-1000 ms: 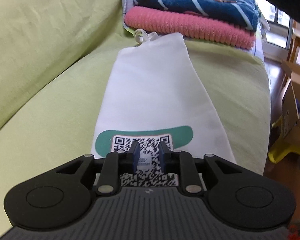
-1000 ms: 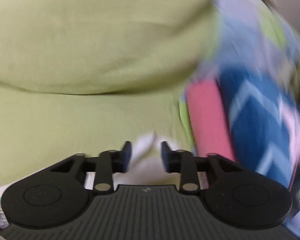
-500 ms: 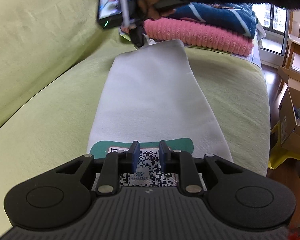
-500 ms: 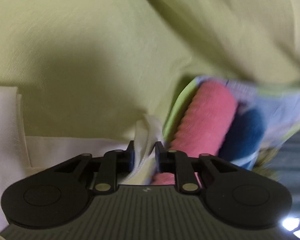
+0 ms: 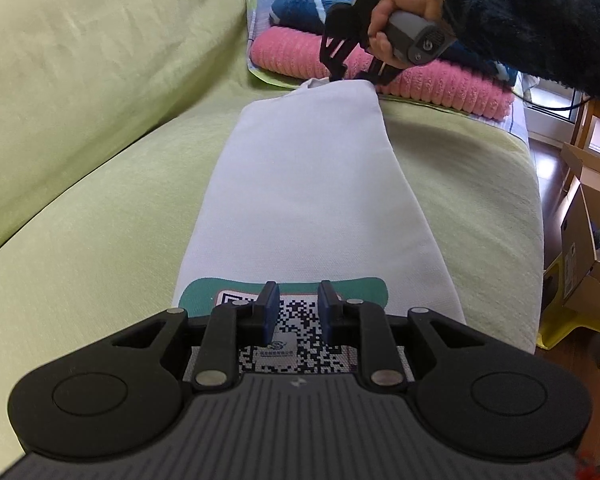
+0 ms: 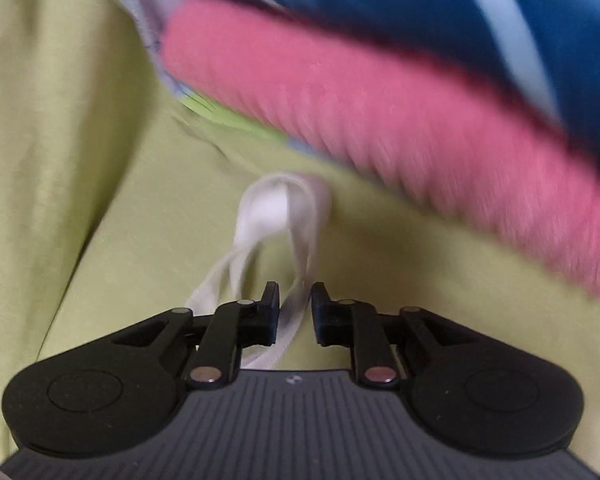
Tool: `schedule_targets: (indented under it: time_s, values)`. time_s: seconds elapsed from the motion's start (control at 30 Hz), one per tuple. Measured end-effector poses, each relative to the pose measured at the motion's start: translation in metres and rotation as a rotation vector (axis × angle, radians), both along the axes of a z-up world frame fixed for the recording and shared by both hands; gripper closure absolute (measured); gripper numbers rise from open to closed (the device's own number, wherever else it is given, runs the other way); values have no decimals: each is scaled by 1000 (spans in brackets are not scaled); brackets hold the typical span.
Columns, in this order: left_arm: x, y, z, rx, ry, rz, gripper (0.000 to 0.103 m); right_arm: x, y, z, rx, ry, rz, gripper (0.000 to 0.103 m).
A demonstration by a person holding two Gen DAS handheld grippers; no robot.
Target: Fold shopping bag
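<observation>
A white shopping bag point(image 5: 312, 184) lies flat and lengthwise on the green sofa seat point(image 5: 100, 220), its teal patch and QR print at the near end. My left gripper point(image 5: 298, 304) hovers over that print, jaws narrowly apart, with nothing pinched between them. At the bag's far end a hand in a dark fuzzy sleeve holds my right gripper point(image 5: 354, 78). In the right wrist view the bag's white handle straps point(image 6: 276, 208) loop ahead, and one strap runs loosely between the fingers of the right gripper point(image 6: 296, 300), whose jaws are opening.
A folded pink towel point(image 5: 440, 80) with a blue patterned one point(image 5: 300, 10) on top lies just beyond the bag's far end. The sofa backrest point(image 5: 80, 40) rises on the left. Off the seat's right edge stand a cardboard box point(image 5: 588, 248) and a yellow stool point(image 5: 556, 328).
The right gripper reached the bag's far end and closed around the handle straps. Its jaws now stand wider around one strap. The left gripper has stayed put.
</observation>
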State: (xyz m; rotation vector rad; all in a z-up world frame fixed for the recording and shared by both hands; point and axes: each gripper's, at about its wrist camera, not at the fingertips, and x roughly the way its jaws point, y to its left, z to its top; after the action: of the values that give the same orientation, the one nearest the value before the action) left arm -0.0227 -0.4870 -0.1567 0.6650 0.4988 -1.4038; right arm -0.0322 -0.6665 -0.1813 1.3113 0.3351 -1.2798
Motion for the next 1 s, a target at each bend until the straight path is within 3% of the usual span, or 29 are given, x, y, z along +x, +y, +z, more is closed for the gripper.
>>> schedule_targets:
  time_s: [0.07,0.1,0.2,0.4,0.5,0.6,0.63,0.73,0.83,1.0]
  values:
    - [0,0,0,4,-2,0,78,-13,9,7,-30,-77,-49,64]
    - [0,0,1,5,-4,-2,78,-14,12,16,-62,-30,-47,54]
    - [1,0,1,8,-7,-6,78,-17,-8,37,-148,149,35,53]
    - [2,1,0,5,-3,-10,78,9,-41,58,-157,327,263,53]
    - [2,1,-1,3,-1,-11,78,31,-63,47,-122,492,391,58]
    - [3,1,-2,-2,9,-10,78,57,-68,29,-98,691,540,87]
    - [4,1,-2,-3,11,-11,78,58,-68,24,-77,699,564,92]
    - [3,1,-2,-4,11,-9,78,39,-66,19,-25,495,536,98]
    - [2,-1,-2,-3,11,-6,78,4,-53,25,0,65,436,98]
    - [0,-3,-3,-1,11,2,78,-45,-27,35,-136,-727,172,97]
